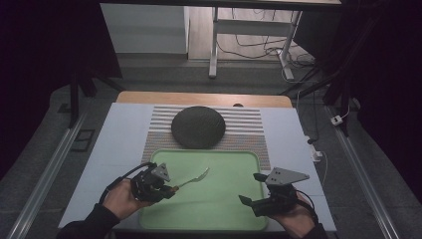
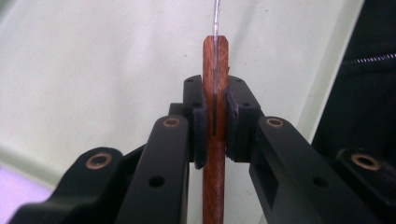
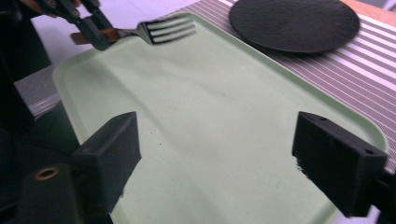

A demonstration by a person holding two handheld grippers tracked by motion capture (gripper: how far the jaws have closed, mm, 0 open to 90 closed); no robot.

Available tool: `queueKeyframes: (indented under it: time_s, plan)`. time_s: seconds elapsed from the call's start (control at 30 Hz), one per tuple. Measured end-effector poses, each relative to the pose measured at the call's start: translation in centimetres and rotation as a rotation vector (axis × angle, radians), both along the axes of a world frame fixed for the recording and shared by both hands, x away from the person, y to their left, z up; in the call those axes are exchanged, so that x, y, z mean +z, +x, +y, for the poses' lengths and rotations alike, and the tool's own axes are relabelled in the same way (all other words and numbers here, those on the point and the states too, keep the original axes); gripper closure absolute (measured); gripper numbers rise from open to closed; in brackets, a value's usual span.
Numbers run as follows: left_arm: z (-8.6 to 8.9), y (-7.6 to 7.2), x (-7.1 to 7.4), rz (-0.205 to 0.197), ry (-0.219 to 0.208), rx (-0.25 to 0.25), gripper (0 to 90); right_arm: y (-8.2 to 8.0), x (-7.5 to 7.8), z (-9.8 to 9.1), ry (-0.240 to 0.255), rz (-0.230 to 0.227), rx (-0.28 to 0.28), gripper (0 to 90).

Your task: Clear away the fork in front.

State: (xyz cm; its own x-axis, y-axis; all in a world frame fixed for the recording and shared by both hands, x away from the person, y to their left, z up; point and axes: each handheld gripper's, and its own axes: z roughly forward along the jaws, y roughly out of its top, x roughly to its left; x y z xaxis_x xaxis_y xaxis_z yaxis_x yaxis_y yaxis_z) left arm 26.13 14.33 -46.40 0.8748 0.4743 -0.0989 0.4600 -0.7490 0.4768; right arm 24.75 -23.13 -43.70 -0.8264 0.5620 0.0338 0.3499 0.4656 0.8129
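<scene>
A fork (image 1: 194, 178) with a wooden handle (image 2: 215, 116) hangs over the left part of the pale green tray (image 1: 219, 209). My left gripper (image 1: 169, 189) is shut on that handle, and the metal tines (image 3: 170, 29) point toward the tray's middle. My right gripper (image 1: 253, 188) stands open over the tray's right side with nothing between its jaws. In the right gripper view the tray (image 3: 210, 121) spreads out between my two black fingers (image 3: 109, 144), and the left gripper (image 3: 95, 30) shows at the top left. A round black plate (image 1: 198, 127) lies beyond the tray.
A striped placemat (image 1: 246, 127) lies under the plate on a light blue cover (image 1: 117, 139). A wooden table edge (image 1: 149, 97) runs along the back. Metal rails (image 1: 47, 169) flank the table. Cables and a frame (image 1: 249, 45) sit on the floor behind.
</scene>
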Motion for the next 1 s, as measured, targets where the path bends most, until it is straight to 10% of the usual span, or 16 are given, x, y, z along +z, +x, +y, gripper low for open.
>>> queueKeyframes:
  time_s: [0.53,1.0]
  plan:
    - [1.5,0.0,-1.4,0.071,-0.024,0.275,79.4,-1.4,-0.8,-2.3,-0.030,-0.004,-0.171,0.0]
    - [0.7,1.4,-3.8,0.153,0.053,0.420,79.3,-2.1,-1.2,-3.8,-0.033,0.027,-0.209,0.0]
